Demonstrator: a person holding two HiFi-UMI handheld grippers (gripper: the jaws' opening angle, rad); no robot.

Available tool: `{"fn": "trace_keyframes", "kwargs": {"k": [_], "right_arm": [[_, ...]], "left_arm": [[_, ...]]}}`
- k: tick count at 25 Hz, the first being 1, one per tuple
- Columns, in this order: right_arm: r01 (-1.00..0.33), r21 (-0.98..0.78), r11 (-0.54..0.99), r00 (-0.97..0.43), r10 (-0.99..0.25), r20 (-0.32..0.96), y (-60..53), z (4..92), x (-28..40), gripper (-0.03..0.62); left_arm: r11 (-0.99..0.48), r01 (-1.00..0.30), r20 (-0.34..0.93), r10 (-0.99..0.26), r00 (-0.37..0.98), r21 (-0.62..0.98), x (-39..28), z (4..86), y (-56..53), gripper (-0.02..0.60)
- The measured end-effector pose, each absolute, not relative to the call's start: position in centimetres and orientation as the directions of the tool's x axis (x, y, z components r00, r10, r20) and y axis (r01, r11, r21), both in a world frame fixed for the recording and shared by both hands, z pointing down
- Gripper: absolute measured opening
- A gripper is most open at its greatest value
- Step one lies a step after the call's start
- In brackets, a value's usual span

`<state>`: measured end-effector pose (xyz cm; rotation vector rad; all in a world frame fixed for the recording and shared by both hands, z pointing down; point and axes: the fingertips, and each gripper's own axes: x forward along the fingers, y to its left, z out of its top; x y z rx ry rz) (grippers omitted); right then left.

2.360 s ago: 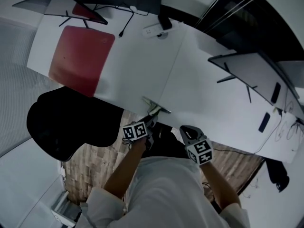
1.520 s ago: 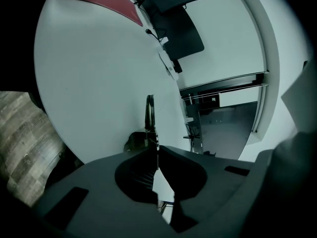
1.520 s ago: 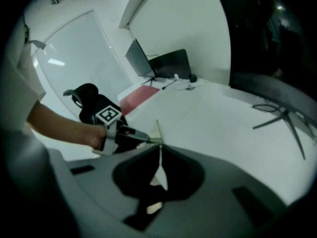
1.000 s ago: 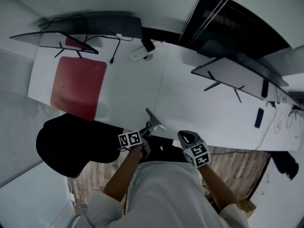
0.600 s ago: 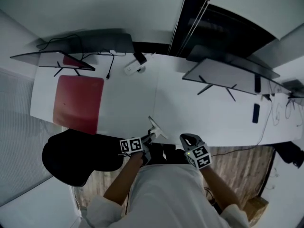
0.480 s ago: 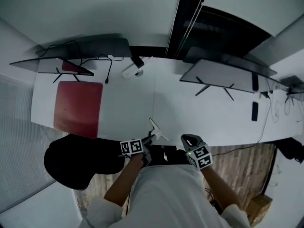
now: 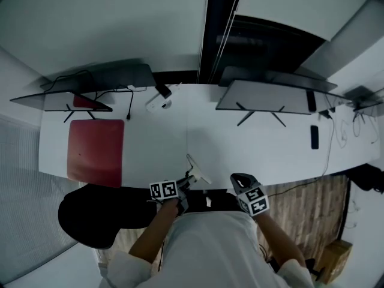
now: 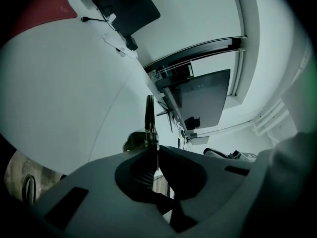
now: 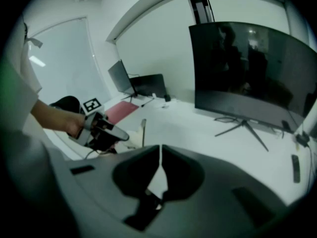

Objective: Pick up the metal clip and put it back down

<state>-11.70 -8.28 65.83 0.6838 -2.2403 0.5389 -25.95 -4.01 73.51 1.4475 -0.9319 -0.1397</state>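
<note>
Camera view has tipped upward since the earlier frames, taking in more wall (image 7: 120, 23); both grippers stay at the desk's near edge.
White desk (image 7: 240, 143) carries a monitor (image 7: 273, 95) and a red mat (image 7: 96, 152). Left gripper (image 7: 187, 180) is clamped on the metal clip (image 7: 197, 171), which juts forward over the desk edge; right gripper (image 7: 239, 178) has its jaws together, empty.
</note>
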Motion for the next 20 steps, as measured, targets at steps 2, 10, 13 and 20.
{"fn": "trace_keyframes", "kwargs": {"k": [2,10,13,20], "right_arm": [[-0.623,-0.168,0.764,-0.597,-0.327,0.733,-8.7,65.9,-10.9,0.035],[-0.627,-0.167,0.761,-0.611,-0.348,0.711,-9.5,65.3,-7.2,0.035],[-0.629,-0.167,0.759,-0.619,-0.359,0.699,-10.2,65.1,-5.3,0.035],[-0.634,-0.191,0.749,-0.629,-0.356,0.691,-11.3,64.2,-0.5,0.035]], "left_arm": [[0.172,-0.444,0.451,-0.599,0.662,0.880,-25.7,73.1,-4.2,0.035],[0.154,-0.457,0.449,-0.609,0.654,0.876,-23.6,71.7,-4.5,0.035],[0.146,-0.473,0.453,-0.617,0.643,0.869,-22.5,71.1,-4.9,0.035],[0.169,-0.453,0.448,-0.635,0.629,0.875,-18.7,70.0,-5.6,0.035]]}}
